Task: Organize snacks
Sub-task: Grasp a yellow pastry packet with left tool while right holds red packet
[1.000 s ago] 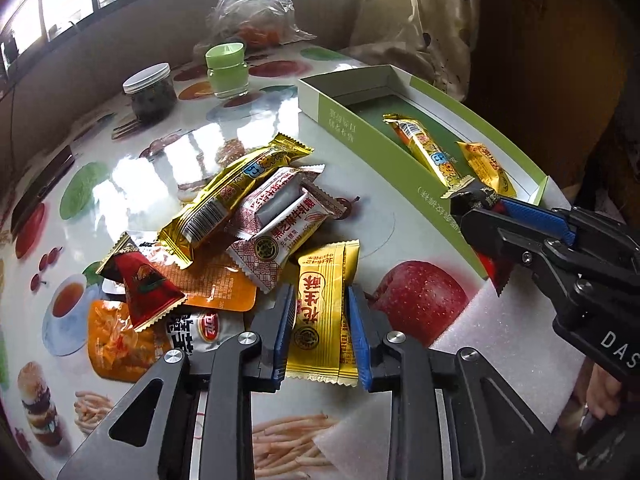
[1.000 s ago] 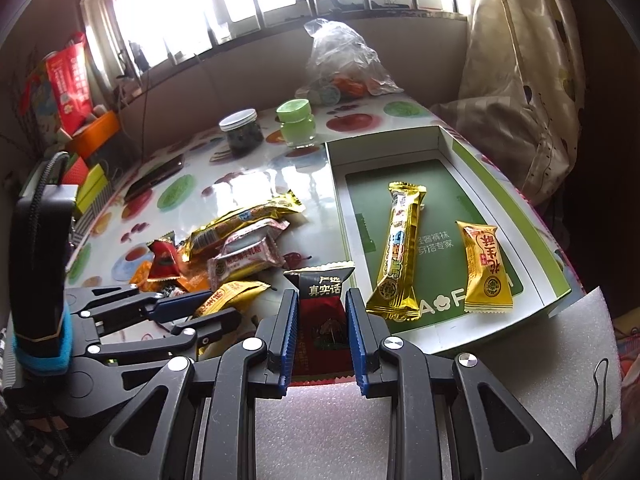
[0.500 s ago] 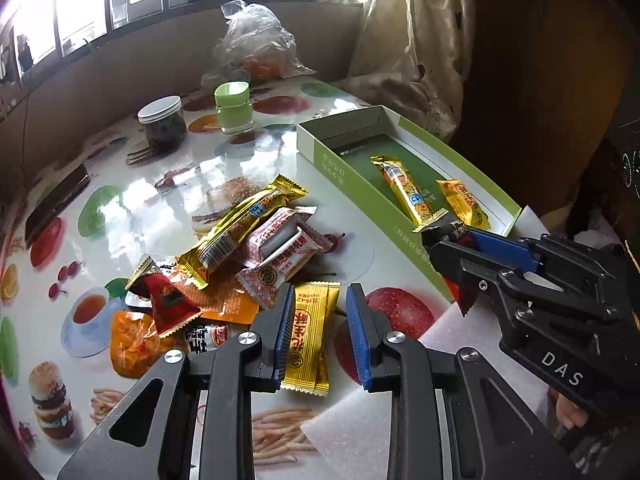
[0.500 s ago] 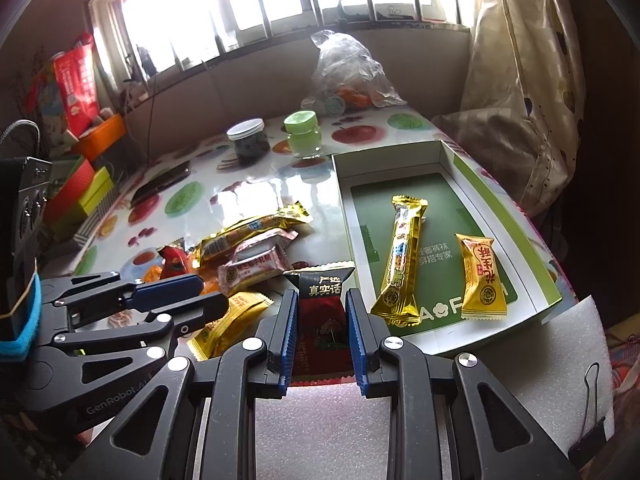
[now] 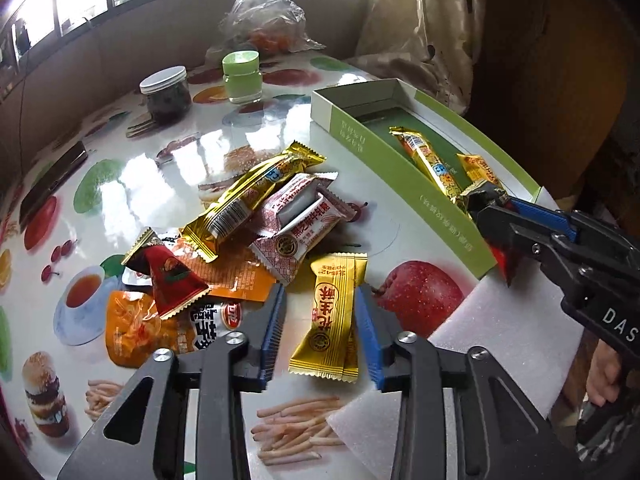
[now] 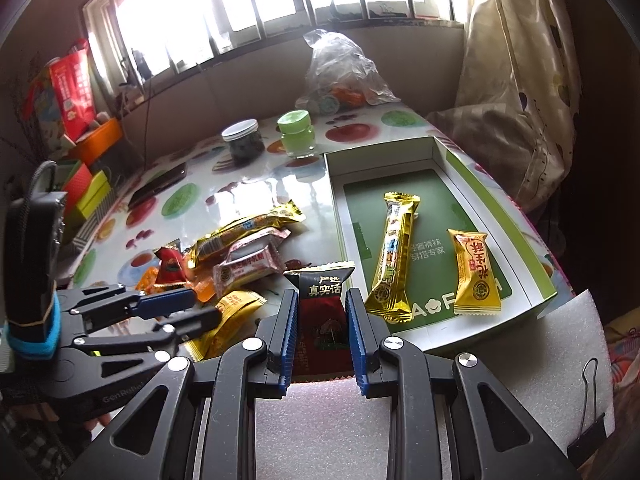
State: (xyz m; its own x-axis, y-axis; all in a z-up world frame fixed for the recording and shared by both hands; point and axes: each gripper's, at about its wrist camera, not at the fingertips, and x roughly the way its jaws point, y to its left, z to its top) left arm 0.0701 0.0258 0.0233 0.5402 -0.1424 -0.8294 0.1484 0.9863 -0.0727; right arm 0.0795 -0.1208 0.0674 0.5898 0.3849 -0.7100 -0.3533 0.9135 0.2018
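Observation:
My left gripper (image 5: 320,322) is open, its jaws on either side of a yellow snack packet (image 5: 332,312) lying on the table, not closed on it. A pile of snack packets (image 5: 256,216) lies just beyond. My right gripper (image 6: 321,326) is shut on a black-and-red snack packet (image 6: 320,300), held at the near edge of the green box (image 6: 536,276). In the box lie a long gold bar (image 6: 394,260) and a small yellow packet (image 6: 474,270). The right gripper also shows in the left wrist view (image 5: 486,204).
A dark jar (image 5: 165,94) and a green jar (image 5: 241,76) stand at the back, with a plastic bag (image 5: 264,20) behind them. A phone (image 5: 52,182) lies at left. White foam (image 6: 320,428) covers the near table edge; a binder clip (image 6: 588,424) lies on it.
My left gripper has drawn back and risen a little, the yellow packet staying between its open jaws. My right gripper holds its packet in nearly the same place.

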